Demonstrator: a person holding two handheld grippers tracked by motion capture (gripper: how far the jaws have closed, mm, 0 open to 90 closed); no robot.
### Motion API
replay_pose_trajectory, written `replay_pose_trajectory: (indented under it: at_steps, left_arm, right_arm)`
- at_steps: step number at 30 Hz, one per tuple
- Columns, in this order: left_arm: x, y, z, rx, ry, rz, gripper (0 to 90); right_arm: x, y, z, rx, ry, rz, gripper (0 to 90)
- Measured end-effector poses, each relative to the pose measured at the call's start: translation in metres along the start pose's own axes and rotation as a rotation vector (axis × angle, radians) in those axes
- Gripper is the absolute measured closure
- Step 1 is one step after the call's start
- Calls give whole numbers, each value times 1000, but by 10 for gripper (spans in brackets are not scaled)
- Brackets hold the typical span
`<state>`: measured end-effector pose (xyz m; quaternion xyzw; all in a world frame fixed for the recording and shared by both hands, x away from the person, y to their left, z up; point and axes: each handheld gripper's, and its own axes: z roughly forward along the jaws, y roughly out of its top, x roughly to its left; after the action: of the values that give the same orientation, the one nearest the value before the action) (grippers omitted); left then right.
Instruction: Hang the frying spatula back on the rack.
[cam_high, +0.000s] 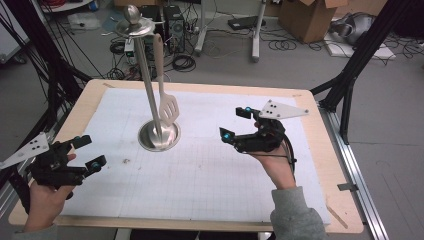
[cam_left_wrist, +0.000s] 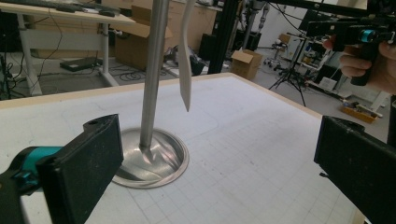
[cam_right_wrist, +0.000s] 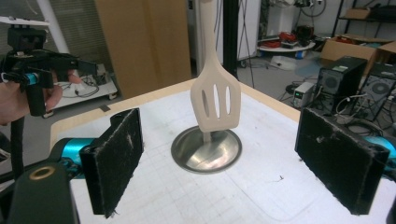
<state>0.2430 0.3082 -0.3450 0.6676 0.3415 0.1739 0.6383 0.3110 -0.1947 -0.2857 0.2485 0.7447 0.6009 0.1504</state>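
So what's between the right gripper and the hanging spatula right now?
Nothing: in the high view only bare white mat separates the right gripper from the spatula. The right gripper view shows the spatula straight ahead between its open jaws.

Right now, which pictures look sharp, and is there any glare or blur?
High view: soft and grainy, with glare on the stand's round base. Left gripper view: crisp, bright streaks on that base. Right gripper view: the slotted spatula is sharp, the near claw pads slightly blurred.
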Motion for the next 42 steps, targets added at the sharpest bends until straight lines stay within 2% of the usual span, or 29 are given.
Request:
replay_pose_trajectory:
  at_steps: [5, 14, 26, 30, 34, 42]
  left_arm:
    - [1, 1, 3, 1, -5, 1, 18]
    - [0, 2, 6, 1, -12, 8, 18]
    - [0, 1, 8, 3, -7, 10, 18]
    - [0, 1, 9, 3, -7, 11, 18]
    - [0, 1, 9, 5, -9, 10, 18]
    - [0, 0, 11, 12, -13, 9, 18]
  right_arm:
    - [-4, -9, -12, -11, -22, 11, 144]
    - [-3, -18, -30, -25, -60, -6, 144]
    - [-2, -36, -43, 5, -88, -19, 131]
    - [0, -42, -49, -6, -91, -23, 130]
    - [0, -48, -56, -24, -90, -7, 128]
    - [-3, -60, -77, -56, -145, 15, 118]
